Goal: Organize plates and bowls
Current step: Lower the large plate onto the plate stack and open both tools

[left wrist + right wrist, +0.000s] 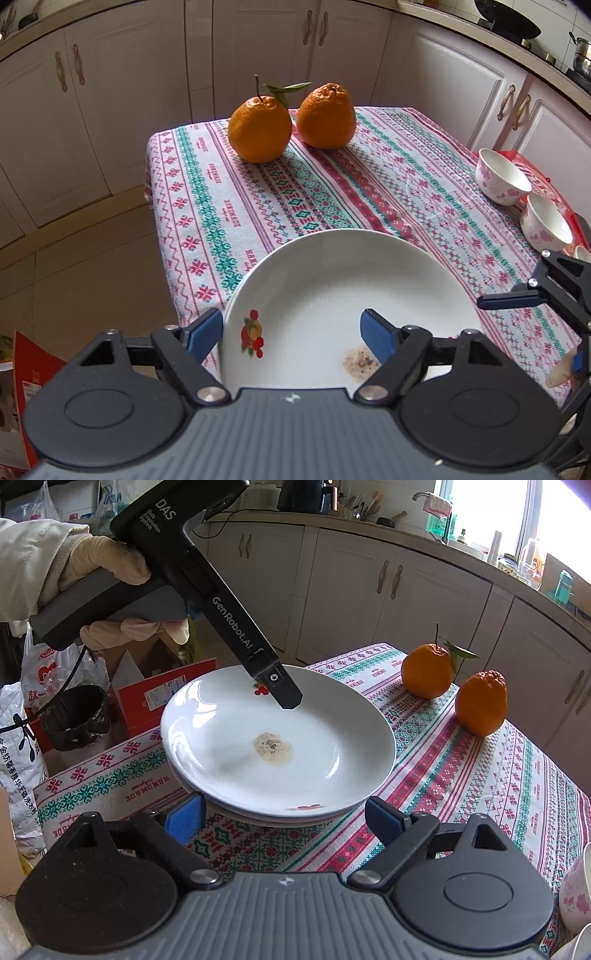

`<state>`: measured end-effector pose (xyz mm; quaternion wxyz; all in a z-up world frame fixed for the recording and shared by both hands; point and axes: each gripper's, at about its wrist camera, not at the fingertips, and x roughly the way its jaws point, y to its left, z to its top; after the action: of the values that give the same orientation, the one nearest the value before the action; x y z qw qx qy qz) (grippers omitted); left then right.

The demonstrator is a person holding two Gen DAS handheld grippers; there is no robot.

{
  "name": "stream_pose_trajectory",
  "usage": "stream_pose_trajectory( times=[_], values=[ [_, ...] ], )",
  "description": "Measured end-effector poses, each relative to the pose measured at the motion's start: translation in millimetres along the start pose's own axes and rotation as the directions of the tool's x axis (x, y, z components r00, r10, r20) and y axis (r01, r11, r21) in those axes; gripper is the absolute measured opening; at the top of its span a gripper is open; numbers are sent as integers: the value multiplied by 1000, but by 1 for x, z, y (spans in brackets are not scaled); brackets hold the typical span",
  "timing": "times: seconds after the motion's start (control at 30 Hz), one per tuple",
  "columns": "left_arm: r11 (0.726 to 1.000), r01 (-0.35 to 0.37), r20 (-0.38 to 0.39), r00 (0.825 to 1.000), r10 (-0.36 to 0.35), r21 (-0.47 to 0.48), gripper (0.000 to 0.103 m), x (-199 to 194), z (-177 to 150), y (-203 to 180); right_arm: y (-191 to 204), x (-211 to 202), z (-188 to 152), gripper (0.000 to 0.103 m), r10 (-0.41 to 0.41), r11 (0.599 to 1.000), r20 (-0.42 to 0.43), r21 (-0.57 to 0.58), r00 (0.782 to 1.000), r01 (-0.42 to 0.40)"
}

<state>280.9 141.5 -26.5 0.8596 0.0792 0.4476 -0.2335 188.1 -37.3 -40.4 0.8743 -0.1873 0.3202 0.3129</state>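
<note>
The round white ceramic plate (277,738), marked with a brownish stain at its centre, sits on top of another plate on the table (480,775) with its patterned red-and-green woven cloth. The left tongs (291,332) straddle the top plate's rim, one finger outside and one over the inside; whether they pinch it I cannot tell. The right tongs (284,821) stand wide, holding nothing, near the stack's edge. Two orange tangerines (258,129) lie at twelve o'clock in the left wrist view, two pink-flowered white bowls (502,181) at two o'clock.
</note>
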Motion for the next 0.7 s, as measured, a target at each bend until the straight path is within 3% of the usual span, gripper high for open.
stream_pose_trajectory(
  times=[0.33,0.7],
  values=[
    [1000,-14,39,999,14,5,87,-11,2,-7,-5,-15,-4,102,-37,999,17,12,999,37],
    [999,-45,182,983,39,30,95,-47,0,-56,-18,-60,-18,103,-142,988,68,66,988,137]
  ],
)
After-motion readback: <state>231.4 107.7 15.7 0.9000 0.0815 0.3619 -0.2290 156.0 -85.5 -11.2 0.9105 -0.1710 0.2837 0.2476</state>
